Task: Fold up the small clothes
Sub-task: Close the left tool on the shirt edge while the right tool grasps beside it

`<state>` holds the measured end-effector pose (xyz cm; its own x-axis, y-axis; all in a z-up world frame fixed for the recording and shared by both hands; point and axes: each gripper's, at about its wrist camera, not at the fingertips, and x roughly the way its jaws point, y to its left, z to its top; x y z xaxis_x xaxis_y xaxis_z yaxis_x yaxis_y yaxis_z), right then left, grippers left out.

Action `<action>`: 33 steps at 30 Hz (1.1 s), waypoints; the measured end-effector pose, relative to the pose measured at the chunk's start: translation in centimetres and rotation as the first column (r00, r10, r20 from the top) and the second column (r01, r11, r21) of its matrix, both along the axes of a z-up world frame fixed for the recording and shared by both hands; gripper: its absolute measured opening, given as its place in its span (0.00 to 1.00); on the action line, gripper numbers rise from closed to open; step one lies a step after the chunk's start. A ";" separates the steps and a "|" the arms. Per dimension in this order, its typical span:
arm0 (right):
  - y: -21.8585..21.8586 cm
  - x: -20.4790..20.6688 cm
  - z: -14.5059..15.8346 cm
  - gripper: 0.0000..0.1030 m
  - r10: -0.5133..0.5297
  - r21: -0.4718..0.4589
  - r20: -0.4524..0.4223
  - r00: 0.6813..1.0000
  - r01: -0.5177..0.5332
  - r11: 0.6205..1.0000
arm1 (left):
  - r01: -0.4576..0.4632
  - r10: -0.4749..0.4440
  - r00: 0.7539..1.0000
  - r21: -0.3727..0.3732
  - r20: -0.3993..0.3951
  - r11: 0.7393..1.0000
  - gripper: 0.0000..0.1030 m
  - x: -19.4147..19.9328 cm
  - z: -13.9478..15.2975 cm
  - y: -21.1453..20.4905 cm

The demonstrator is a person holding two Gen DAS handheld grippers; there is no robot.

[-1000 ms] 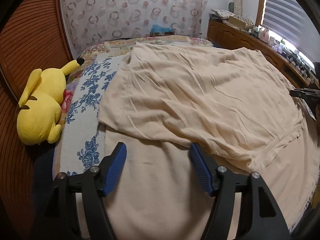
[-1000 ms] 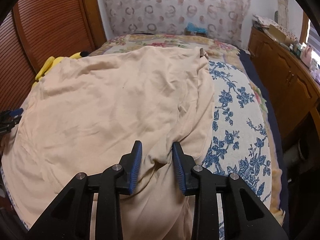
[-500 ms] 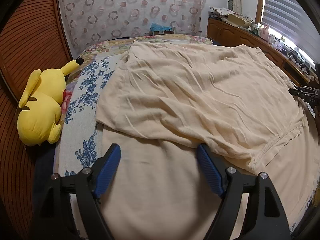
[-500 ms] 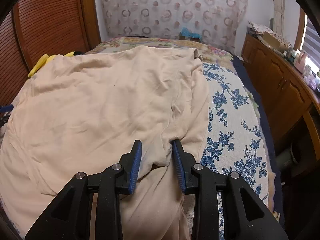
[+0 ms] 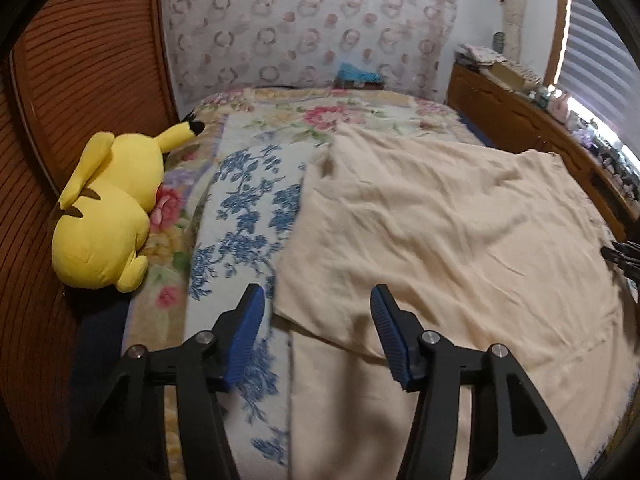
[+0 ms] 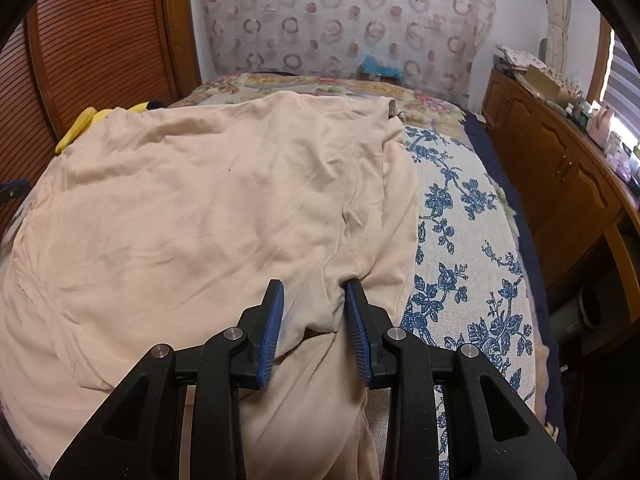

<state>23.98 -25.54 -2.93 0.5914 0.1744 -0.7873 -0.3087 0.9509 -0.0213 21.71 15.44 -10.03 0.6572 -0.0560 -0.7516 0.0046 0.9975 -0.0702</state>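
A large cream garment [image 5: 440, 220] lies spread over the bed, its left side folded over onto itself. My left gripper [image 5: 318, 320] hovers over that folded left corner with its jaws closing. The left pad is above the blue-flowered cover [image 5: 248, 208], the right pad above the cloth, and neither presses on it. In the right wrist view the garment [image 6: 200, 200] fills the left half. My right gripper [image 6: 314, 312] is shut on a bunched fold at the garment's right edge, and creases run into its fingertips. The right gripper's tips [image 5: 622, 254] show at the far right of the left wrist view.
A yellow plush toy [image 5: 104, 216] lies at the bed's left edge against a slatted wooden wall [image 5: 80, 80]. A low wooden cabinet [image 6: 560, 168] with clutter on top runs along the bed's right side. A patterned headboard cloth [image 5: 312, 24] hangs behind the bed.
My left gripper drew back and to the left, off the cloth's middle to its folded left corner; its jaws widened, then narrowed. The right gripper kept its place on the bunched fold.
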 end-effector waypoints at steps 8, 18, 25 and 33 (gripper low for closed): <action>0.0 0.0 0.0 0.30 0.000 0.002 0.000 1.000 0.000 1.000 | 0.024 -0.026 0.999 -0.050 -0.041 0.998 0.17 1.3 -1.3 0.4; -0.1 0.0 0.0 0.30 0.000 0.001 0.001 1.000 0.000 1.000 | 0.031 -0.033 0.998 0.036 0.061 0.999 0.06 0.9 0.3 -1.0; 0.0 0.0 0.0 0.30 0.000 0.002 0.001 1.000 0.000 1.000 | 0.025 -0.023 0.999 0.056 -0.029 0.998 0.13 2.3 -0.8 -0.8; 0.0 -0.1 0.0 0.30 0.000 0.001 0.002 1.000 0.000 1.000 | 0.083 -0.082 0.994 0.009 -0.075 0.997 0.06 2.2 -0.8 -1.1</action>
